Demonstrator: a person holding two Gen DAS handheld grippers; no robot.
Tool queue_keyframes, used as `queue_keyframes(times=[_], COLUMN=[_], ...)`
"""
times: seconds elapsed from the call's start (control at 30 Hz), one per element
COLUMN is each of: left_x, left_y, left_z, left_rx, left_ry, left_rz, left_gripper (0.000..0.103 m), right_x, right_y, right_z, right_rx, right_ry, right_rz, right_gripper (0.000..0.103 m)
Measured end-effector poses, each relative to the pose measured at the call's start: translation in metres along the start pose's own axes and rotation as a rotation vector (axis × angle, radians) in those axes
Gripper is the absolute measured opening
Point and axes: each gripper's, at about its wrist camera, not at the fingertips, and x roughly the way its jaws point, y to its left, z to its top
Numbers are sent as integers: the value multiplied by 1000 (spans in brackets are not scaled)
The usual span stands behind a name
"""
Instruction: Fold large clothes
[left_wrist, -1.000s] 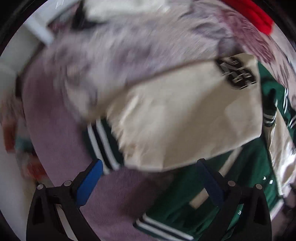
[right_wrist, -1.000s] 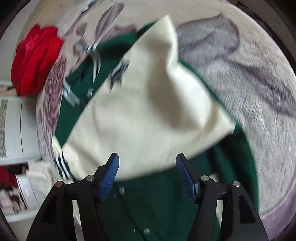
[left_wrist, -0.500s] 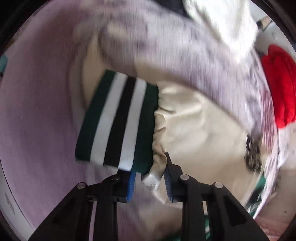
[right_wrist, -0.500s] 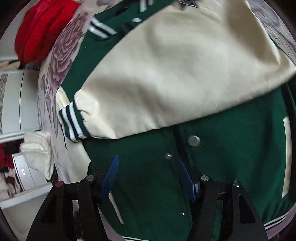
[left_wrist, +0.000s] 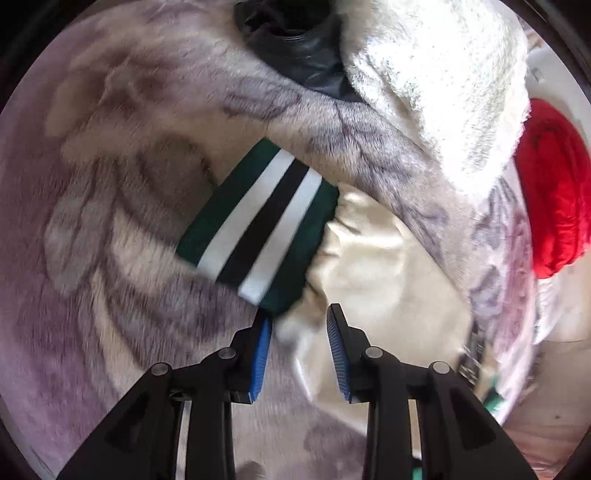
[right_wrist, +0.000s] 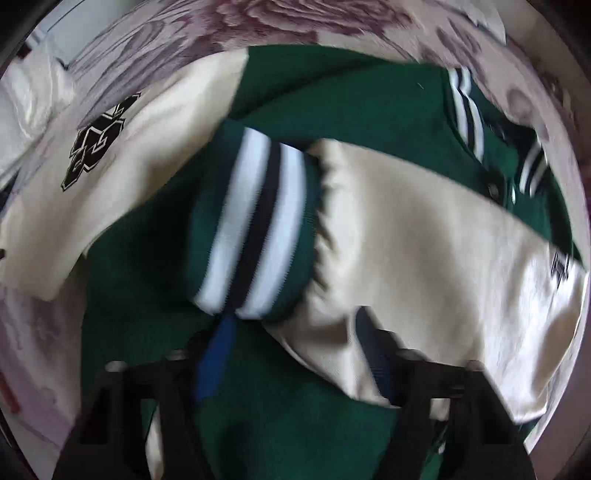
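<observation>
Both grippers have been brought over striped cuffs since earlier. Left gripper (left_wrist: 299, 325) jaws are opening around the cream sleeve (left_wrist: 376, 258); right gripper (right_wrist: 295, 328) jaws are closing, cuff (right_wrist: 255, 225) between them, unpinched

On the left wrist view, the bed (left_wrist: 110, 229) lies bare under its floral blanket to the left of the striped cuff (left_wrist: 258, 225), so a gripper could pass there freely. Beyond the cuff, a raised blanket fold (left_wrist: 388, 147), a white fluffy cloth (left_wrist: 436, 74) and a black item (left_wrist: 295, 44) crowd the far side. A red bundle (left_wrist: 554, 192) sits at the right edge of the bed.

On the right wrist view, the jacket (right_wrist: 351, 110) covers nearly all the bed; only a strip along the far edge (right_wrist: 295, 22) is bare.
</observation>
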Motion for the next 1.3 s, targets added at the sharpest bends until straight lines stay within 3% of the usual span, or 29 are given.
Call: queue_keyframes(times=[0.03,0.1,0.13,0.23,0.3,0.37,0.43,0.53,0.57,0.63,0.67,0.7,0.8,0.9,1.0,1.17,1.3], left_x=[-6,-18,-22,-22,-8,22,45,45,38,33,33,34,23,-13,-52,-101,-116], left_y=[3,7,9,9,2,-12,-21,-36,-50,-69,-74,-80,-103,-136,-169,-247,-316], left_z=[-6,-19,-24,-35,-39,-45,-48,-42,-37,-29,-26,-19,-6,-11,-29,-75,-129], left_rx=[-2,13,15,-17,-48,-94,-128,-121,-80,-18,0,21,107,243,366,557,732], left_ry=[3,-4,-3,17,49,112,123,9,-73,-157,-178,-195,-248,-362,-467,-585,-593], left_rz=[5,17,22,-30,-77,-126,-117,-19,18,83,112,129,146,158,154,65,-35], left_gripper=[36,64,67,67,67,67,67,68,66,37,14,9,5,3,3,2,2], right_x=[-1,-12,-17,-8,5,3,-3,-16,-18,-19,-18,-19,-18,-21,-15,-10,-25], right_y=[4,12,19,44,42,27,4,-34,-46,-61,-71,-75,-90,-105,-108,-119,-148], right_z=[3,11,15,30,32,28,17,-11,-21,-38,-47,-54,-71,-74,-72,-77,-96], right_rx=[13,29,16,-38,-30,28,113,223,249,292,319,335,355,347,302,343,427], right_ry=[-27,-84,-103,-60,-4,9,25,38,54,85,101,110,110,98,101,93,68], right_rz=[1,20,28,64,74,153,244,279,259,237,247,245,181,62,-33,5,64], right_gripper=[29,27,27,29,34,36,50,54,55,59,59,59,59,60,81,81,81])
